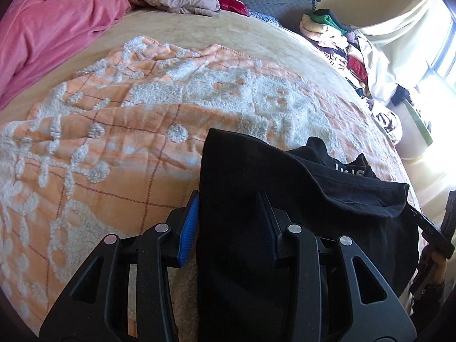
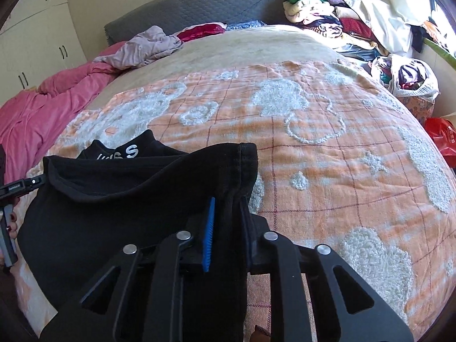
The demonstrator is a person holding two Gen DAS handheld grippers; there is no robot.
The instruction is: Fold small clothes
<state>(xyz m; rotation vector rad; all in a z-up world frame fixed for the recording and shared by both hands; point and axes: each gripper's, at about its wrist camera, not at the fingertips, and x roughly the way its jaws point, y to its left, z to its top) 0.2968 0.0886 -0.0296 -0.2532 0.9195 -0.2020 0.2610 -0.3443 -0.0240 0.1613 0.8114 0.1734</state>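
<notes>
A: Black garment (image 1: 285, 199), soft matte knit with a stitched hem and a rolled neckline, draped in a sagging span between the two tongs at the six o'clock edge of the bed. In the left wrist view it hangs from centre toward four o'clock; in the right wrist view it fills seven to nine o'clock.

B: What lies under it?

A: An orange blanket (image 2: 327, 171) with thin dark-red grid lines and raised white tufted, looped patches. Beyond that, at twelve o'clock, a plain beige sheet (image 2: 256, 45) and a grey quilted headboard (image 2: 199, 8).

B: The tongs?

A: The left gripper (image 1: 228, 213) is narrowed, with a fold of the black cloth between its blue ribbed pads (image 1: 189, 225); the cloth lies against the right-hand finger, and a sliver of gap shows at the left pad. The right gripper (image 2: 228, 228) is clenched nearly shut on the hemmed edge of the same garment.

B: Any writing?

A: White letters on the garment near the neckline, partly creased; an "S" reads clearly in the right wrist view, the rest I cannot tell.

B: Around the bed?

A: A crumpled pink quilt (image 1: 48, 34) at ten o'clock, a pile of mixed clothes (image 2: 327, 20) at one o'clock.
</notes>
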